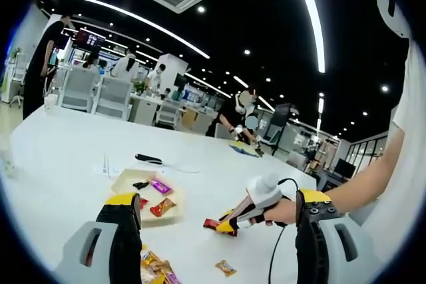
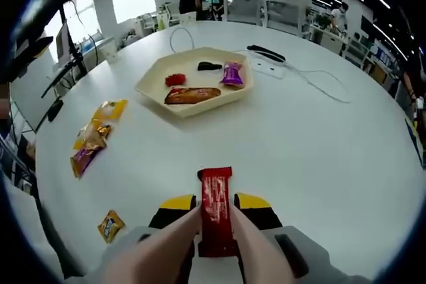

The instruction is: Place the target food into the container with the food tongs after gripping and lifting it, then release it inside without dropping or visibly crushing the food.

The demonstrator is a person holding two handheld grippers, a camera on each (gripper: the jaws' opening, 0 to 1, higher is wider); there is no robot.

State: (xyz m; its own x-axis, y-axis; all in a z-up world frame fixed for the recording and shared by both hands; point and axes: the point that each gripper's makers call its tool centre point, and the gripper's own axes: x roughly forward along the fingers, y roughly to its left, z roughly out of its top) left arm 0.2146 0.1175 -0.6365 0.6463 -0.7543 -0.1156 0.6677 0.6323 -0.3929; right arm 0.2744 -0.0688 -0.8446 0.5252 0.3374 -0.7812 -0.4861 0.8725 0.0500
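A red snack bar [image 2: 216,194] is pinched between the two beige arms of the food tongs [image 2: 170,241]. My right gripper [image 2: 216,203] is shut on those tongs, low over the white table. In the left gripper view a hand holds that right gripper [image 1: 229,221] with the red snack bar [image 1: 212,224] at its tip. The cream tray [image 2: 150,88] lies further on, holding a brown bar, a purple packet, a small red item and a black item. My left gripper [image 1: 217,196] stands open and holds nothing, near the cream tray [image 1: 120,181].
Loose yellow and purple snack packets [image 2: 93,141] lie left of the tray, and a small orange one [image 2: 110,225] lies nearer. A black device [image 2: 266,52] and a white cable [image 2: 319,81] lie beyond the tray. People and chairs stand past the table's far edge.
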